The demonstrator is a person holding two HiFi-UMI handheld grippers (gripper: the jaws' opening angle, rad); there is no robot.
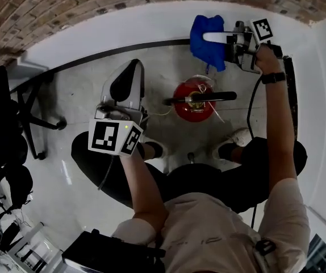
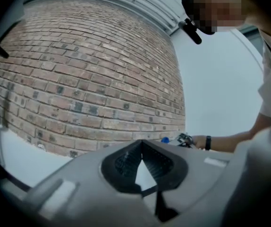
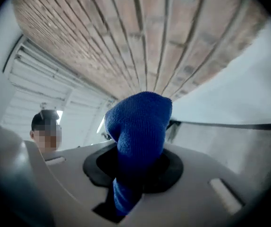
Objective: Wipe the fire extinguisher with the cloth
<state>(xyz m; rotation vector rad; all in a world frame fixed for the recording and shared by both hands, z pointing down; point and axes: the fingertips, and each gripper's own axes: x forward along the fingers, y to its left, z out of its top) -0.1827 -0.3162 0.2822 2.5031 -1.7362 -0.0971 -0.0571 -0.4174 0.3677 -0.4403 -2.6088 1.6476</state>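
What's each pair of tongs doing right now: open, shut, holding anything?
Left tongs: shut, tips together, nothing between them.
Right tongs: shut on the blue knitted cloth.

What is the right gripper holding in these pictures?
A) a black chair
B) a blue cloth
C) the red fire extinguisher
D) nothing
B: the right gripper view shows the blue cloth pinched between the jaws of the right gripper, while the fire extinguisher stands on the floor apart from it.
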